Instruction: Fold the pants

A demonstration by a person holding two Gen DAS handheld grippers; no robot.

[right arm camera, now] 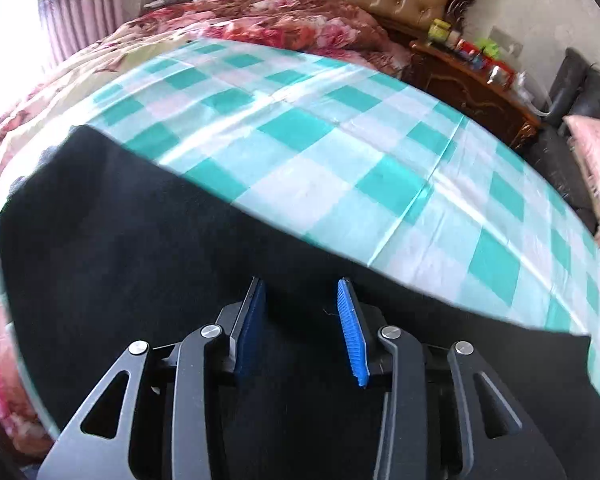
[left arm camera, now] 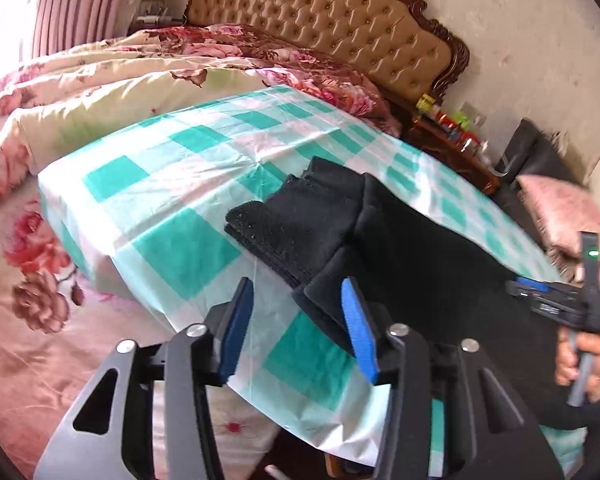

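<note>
A: Start at the left — what do you see?

B: A floral bedspread (left arm camera: 40, 264), then the bench under a green-and-white checked cloth (left arm camera: 172, 184). The left gripper (left arm camera: 296, 312) hangs over the cloth's near edge, its jaws apart with nothing pinched; only the right pad sits against a folded edge of the black pants (left arm camera: 420, 248).

A: And the pants themselves?

B: Lying on the bench, a doubled end pointing toward the tufted headboard (left arm camera: 320, 24). Farther right, a hand (left arm camera: 588, 360) grips the other tool's handle.

A: The right gripper (right arm camera: 304, 316)?

B: From its own camera the jaws stand partly apart above the dark fabric — I cannot tell whether any cloth is caught between them. A wooden nightstand (right arm camera: 472, 84) stands at far right.
</note>
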